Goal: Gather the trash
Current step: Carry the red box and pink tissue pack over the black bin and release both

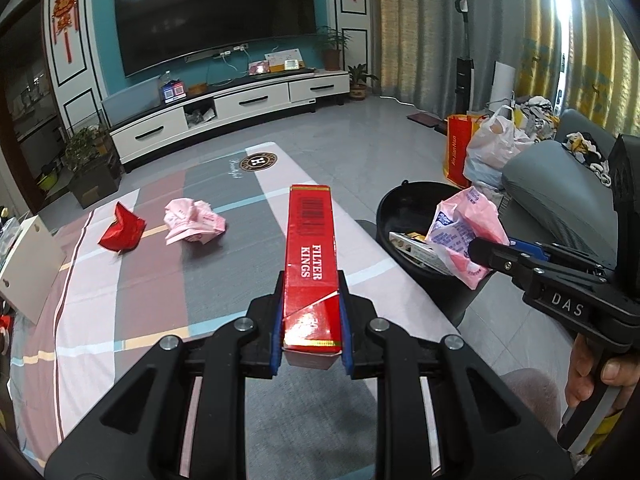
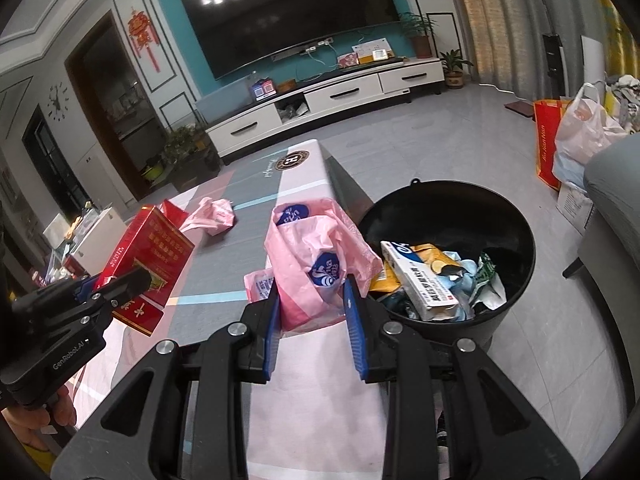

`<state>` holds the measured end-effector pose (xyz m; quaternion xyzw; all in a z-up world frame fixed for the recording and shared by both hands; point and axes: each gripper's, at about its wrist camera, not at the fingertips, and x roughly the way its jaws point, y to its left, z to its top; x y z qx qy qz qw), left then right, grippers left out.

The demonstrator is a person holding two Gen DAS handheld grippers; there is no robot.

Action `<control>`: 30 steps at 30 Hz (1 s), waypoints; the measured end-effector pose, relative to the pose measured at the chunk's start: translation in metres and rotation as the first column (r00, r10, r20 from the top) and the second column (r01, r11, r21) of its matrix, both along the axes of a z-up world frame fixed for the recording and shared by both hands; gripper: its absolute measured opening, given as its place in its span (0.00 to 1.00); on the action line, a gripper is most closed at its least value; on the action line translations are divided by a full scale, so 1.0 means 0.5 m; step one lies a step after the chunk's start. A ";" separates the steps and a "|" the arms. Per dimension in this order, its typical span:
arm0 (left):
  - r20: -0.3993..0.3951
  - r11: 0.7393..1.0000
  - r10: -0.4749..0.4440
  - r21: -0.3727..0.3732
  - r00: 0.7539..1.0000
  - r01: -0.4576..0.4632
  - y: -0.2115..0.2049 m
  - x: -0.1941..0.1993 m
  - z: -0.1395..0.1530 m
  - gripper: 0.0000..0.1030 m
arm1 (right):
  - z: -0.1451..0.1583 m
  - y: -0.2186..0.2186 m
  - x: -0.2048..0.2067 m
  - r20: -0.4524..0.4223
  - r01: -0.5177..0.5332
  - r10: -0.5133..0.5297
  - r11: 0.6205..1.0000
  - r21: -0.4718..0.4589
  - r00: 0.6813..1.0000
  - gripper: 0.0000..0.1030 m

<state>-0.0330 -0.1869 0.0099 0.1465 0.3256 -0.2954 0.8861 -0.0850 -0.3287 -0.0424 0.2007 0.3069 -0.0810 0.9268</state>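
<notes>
Already gripped, a long red carton [image 1: 310,256] marked "FILTER KINGS" juts forward from the left tongs [image 1: 311,324], whose blue-padded fingers [image 1: 277,332] press its near end from both sides above the striped tablecloth [image 1: 160,280]. To its right, the right tongs [image 2: 312,312] pinch a crumpled pink plastic wrapper [image 2: 316,256], held near the table's edge and just short of the black bin [image 2: 516,216] on the floor. That bin already holds a white box, snack packets and other scraps.

Judging by the scene, the step in hand is the drop. The wrapper should likely travel further right until it hangs well inside the rim before the fingers part, since light plastic can cling to a pad or drift onto the floor. The carton is stiff and long and is held at one end only; tipping its far end down into the bin first would probably stop it bridging the rim or catching on the other tongs.

Two pieces wait on the cloth well beyond the carton: a red foil packet [image 1: 122,230] and a second pink wad [image 1: 194,222], lying close together. A television and a low white cabinet fill the far wall.
</notes>
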 end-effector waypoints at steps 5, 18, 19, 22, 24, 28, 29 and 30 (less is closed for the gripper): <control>0.003 0.999 -0.029 0.014 1.000 0.029 -0.031 0.001 -0.004 0.22 | -0.007 -0.024 -0.005 0.001 0.026 -0.026 1.000 0.012 1.000 0.29; 0.012 0.994 -0.107 0.041 0.994 0.106 -0.126 0.002 -0.014 0.22 | -0.019 -0.086 -0.015 0.011 0.090 -0.091 0.996 0.028 0.996 0.29; 0.011 0.993 -0.112 0.042 0.994 0.111 -0.131 0.003 -0.015 0.22 | -0.020 -0.091 -0.014 0.011 0.094 -0.094 0.995 0.028 0.995 0.29; 0.009 0.990 -0.130 0.048 0.992 0.129 -0.150 0.005 -0.021 0.22 | -0.026 -0.108 -0.015 0.010 0.110 -0.111 0.993 0.036 0.994 0.29; 0.007 0.989 -0.141 0.051 0.990 0.140 -0.167 0.008 -0.023 0.22 | -0.030 -0.118 -0.014 0.008 0.120 -0.120 0.992 0.038 0.993 0.29; -0.001 0.986 -0.160 0.051 0.987 0.160 -0.195 0.014 -0.028 0.22 | -0.035 -0.132 -0.011 0.008 0.136 -0.137 0.990 0.039 0.991 0.29; -0.003 0.985 -0.166 0.049 0.986 0.166 -0.203 0.016 -0.030 0.22 | -0.036 -0.137 -0.010 0.008 0.141 -0.142 0.989 0.040 0.990 0.29; -0.005 0.984 -0.170 0.048 0.985 0.170 -0.209 0.018 -0.030 0.22 | -0.038 -0.142 -0.010 0.008 0.147 -0.147 0.988 0.041 0.989 0.29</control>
